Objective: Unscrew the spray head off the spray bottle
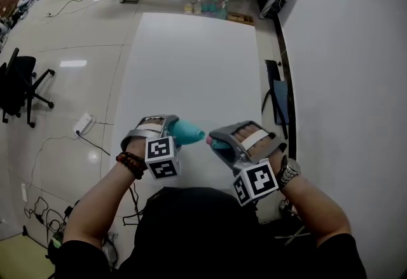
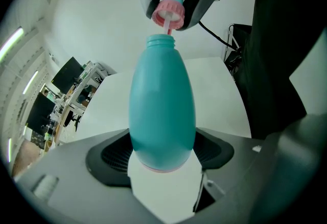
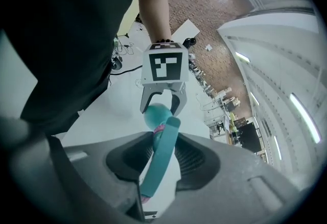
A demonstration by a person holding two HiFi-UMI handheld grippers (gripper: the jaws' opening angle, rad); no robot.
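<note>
Head view: over the table (image 1: 191, 61), the left gripper (image 1: 172, 131) clamps the bottle (image 1: 189, 133), with the right gripper (image 1: 221, 143) at its 3 o'clock.

Left gripper view: the jaws grip the bottle's base. Its neck is bare, and the spray head (image 2: 171, 3) sits just off it at 12 o'clock.

Right gripper view: the jaws pinch the spray head, with the bottle beyond at 12 o'clock.

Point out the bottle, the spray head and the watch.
bottle (image 2: 162, 105): left gripper view, middle of its teal body.
spray head (image 2: 169, 12): left gripper view, its pink collar.
watch (image 1: 289, 171): head view, metal band on the right wrist.
</note>
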